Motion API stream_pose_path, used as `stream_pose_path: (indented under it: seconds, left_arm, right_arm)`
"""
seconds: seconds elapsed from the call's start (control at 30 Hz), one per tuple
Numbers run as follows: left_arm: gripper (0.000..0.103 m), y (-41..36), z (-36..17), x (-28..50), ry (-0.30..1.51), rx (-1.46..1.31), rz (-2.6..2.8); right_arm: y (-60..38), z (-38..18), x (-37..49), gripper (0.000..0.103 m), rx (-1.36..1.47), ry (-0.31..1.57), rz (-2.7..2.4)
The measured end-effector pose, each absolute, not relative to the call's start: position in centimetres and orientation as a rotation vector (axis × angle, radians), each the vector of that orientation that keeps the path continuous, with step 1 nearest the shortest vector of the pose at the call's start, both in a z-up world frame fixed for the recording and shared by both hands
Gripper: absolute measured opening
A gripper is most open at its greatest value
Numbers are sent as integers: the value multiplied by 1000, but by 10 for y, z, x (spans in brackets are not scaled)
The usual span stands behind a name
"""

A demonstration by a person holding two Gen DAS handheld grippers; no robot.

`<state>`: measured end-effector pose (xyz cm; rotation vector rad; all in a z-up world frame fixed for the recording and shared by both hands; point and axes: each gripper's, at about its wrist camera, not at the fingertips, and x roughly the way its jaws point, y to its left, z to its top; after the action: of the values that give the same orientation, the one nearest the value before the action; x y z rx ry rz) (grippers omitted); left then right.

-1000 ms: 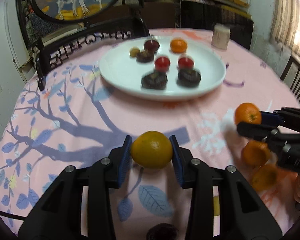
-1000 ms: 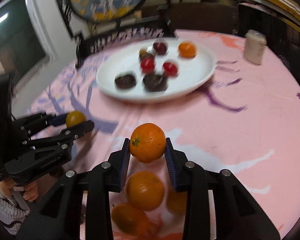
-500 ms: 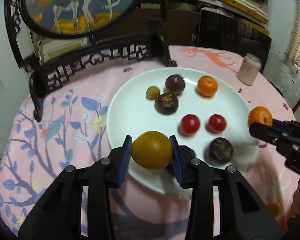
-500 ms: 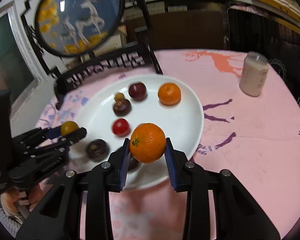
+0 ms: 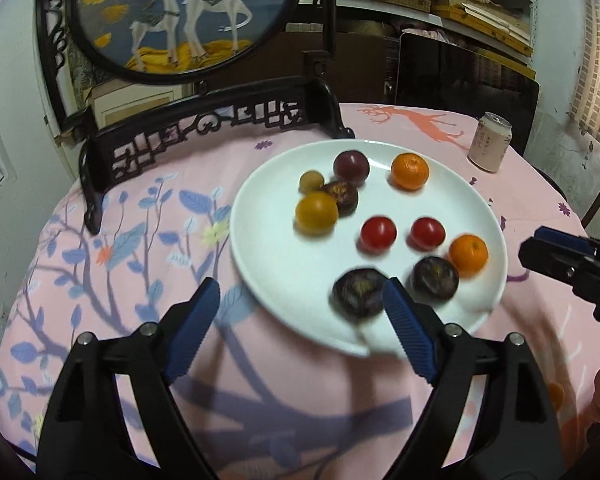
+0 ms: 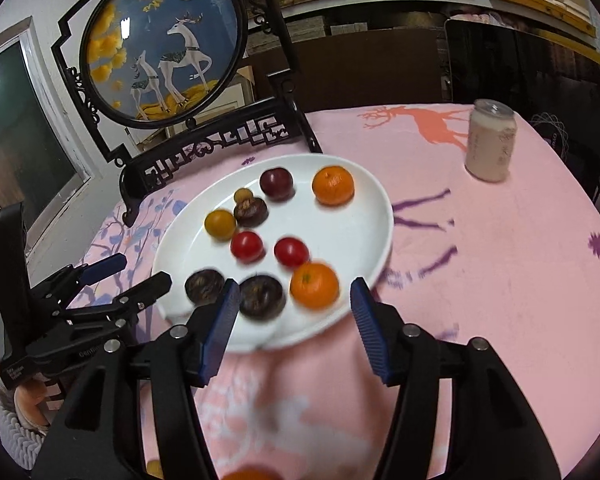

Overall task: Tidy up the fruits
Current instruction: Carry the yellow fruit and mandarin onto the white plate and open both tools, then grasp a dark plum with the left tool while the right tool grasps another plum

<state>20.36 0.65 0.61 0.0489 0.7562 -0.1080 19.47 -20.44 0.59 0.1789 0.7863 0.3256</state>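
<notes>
I am looking at my left black plastic two-finger tool, its ribbed blue pads and silver screws showing. My right black plastic tool is wearing matching blue pads. White lettering, too small to read, is showing on the left one's body.

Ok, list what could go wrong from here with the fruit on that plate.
The near orange looks blurred beside the plate rim, so it may roll off. The yellow-orange fruit looks blurred too and could bump the dark fruit. The open right gripper hangs over the rim and could tip it.
</notes>
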Motion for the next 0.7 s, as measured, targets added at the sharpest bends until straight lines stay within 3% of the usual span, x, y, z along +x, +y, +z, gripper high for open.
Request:
stream_pose_path:
  seconds: [0.27, 0.4, 0.7]
  left_arm:
    - [93, 21, -2, 158, 754, 59, -58]
    - [93, 29, -3, 132, 753, 40, -45]
    - [99, 34, -8, 75, 731, 71, -8]
  right_arm:
    - [-215, -9, 139, 58, 181, 779, 302]
    - [-224, -15, 111, 71, 193, 765, 279]
    - [-244, -27, 68, 72, 252, 757, 252]
